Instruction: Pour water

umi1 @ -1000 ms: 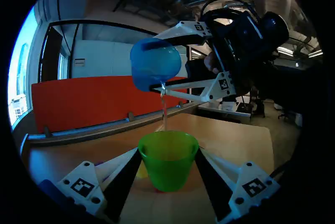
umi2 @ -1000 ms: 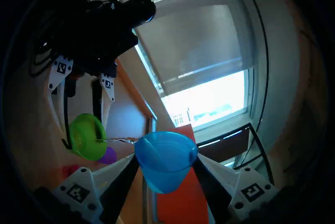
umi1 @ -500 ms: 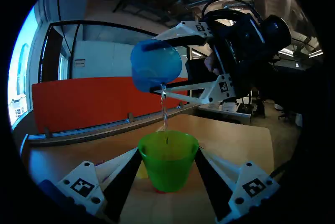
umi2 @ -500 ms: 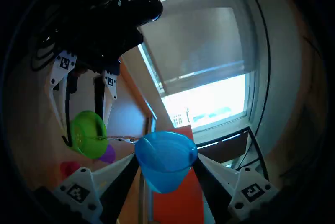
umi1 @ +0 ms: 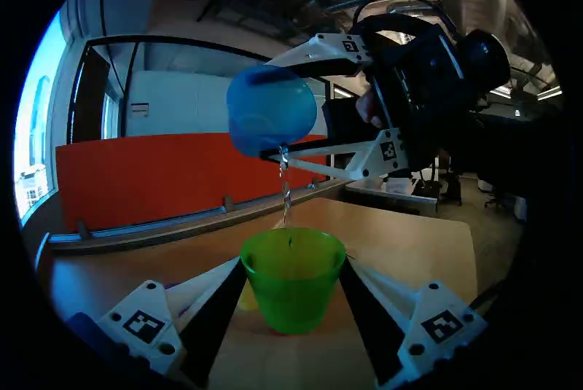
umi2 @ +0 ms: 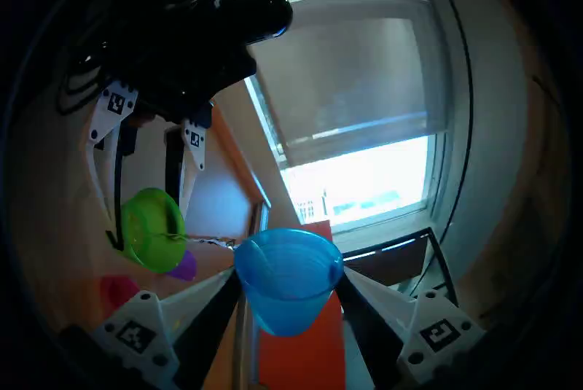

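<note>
The blue cup (umi1: 270,109), clamped in the right hand-held gripper (umi2: 288,302), tilts above the green cup (umi1: 293,291), trickling water (umi1: 285,189); the left hand-held gripper (umi1: 291,270) clamps that one. Both seem light, squashable plastic; mid-wall holds suit.

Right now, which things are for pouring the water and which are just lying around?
For the job: blue cup tipped in the right gripper; thin water stream; green cup in the left gripper.
Lying about: purple cup; pink thing beside it; orange panel; window.
</note>
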The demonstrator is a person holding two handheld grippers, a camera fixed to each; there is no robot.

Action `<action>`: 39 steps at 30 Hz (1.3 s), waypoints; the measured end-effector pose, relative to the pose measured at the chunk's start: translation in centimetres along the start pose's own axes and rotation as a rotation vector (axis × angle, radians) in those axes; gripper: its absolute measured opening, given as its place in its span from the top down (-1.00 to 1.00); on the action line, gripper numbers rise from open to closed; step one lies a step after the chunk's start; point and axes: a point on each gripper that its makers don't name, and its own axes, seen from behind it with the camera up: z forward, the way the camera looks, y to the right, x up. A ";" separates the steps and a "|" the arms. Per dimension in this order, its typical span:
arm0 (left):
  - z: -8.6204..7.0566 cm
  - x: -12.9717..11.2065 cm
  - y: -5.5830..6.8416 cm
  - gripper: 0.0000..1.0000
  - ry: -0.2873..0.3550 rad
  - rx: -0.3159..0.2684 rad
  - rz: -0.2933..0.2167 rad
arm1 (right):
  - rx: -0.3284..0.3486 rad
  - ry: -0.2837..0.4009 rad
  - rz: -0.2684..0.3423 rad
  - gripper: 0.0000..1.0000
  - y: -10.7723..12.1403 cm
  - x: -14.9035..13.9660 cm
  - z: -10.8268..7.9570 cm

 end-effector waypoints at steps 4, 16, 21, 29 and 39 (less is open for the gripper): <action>0.0 0.0 0.0 -0.72 0.002 0.000 0.000 | -0.004 -0.001 -0.014 -0.78 0.1 0.1 0.0; 0.0 -0.2 0.0 -0.72 0.001 0.001 0.001 | -0.009 0.001 -0.036 -0.78 0.3 0.5 -0.1; 0.0 -0.2 -0.1 -0.72 0.002 0.003 -0.002 | -0.014 -0.002 -0.054 -0.79 0.4 0.5 -0.2; 0.0 -0.2 0.1 -0.72 0.002 0.001 -0.001 | -0.011 0.001 -0.069 -0.78 0.3 1.0 -0.2; -0.1 -0.1 0.1 -0.72 0.004 0.000 -0.005 | -0.011 0.001 -0.081 -0.78 0.4 1.4 -0.3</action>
